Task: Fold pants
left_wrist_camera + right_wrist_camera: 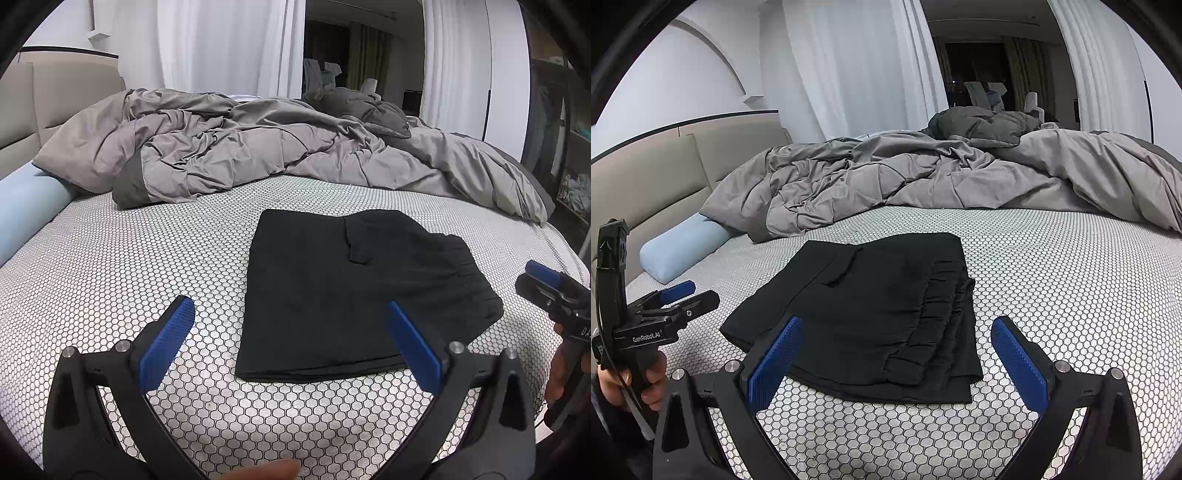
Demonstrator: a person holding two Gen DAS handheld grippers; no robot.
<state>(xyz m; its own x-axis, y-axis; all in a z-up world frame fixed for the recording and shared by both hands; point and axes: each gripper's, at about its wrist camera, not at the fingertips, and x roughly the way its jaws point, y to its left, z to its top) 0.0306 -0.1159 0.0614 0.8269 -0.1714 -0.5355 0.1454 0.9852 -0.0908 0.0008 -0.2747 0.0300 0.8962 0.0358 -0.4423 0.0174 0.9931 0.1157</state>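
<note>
We see the black pants [343, 291] folded into a compact, layered rectangle that lies flat on the honeycomb-patterned mattress cover [110, 266], with nothing holding them. No container appears in either view; the bed alone bears the garment. The gathered waistband [934, 321] forms the right-hand edge of the bundle, and a pocket flap [842, 273] shows on the top layer. In the right wrist view the long axis of the bundle runs from near the camera away toward the rumpled grey duvet [923, 177], tilted slightly to the left.

Our left gripper [291, 347] hovers with its jaws spread wide and empty; the pants lie just ahead of it and somewhat to its right, the right blue pad [413, 347] overlapping the near corner in the view. Our right gripper [897, 362] is likewise spread and empty, and the near edge of the pants lies between its blue pads [775, 362]. Whether either pad touches the cloth we cannot tell.

A pale blue bolster pillow [679, 251] lies at the beige headboard [665, 173], well apart from the pants.
</note>
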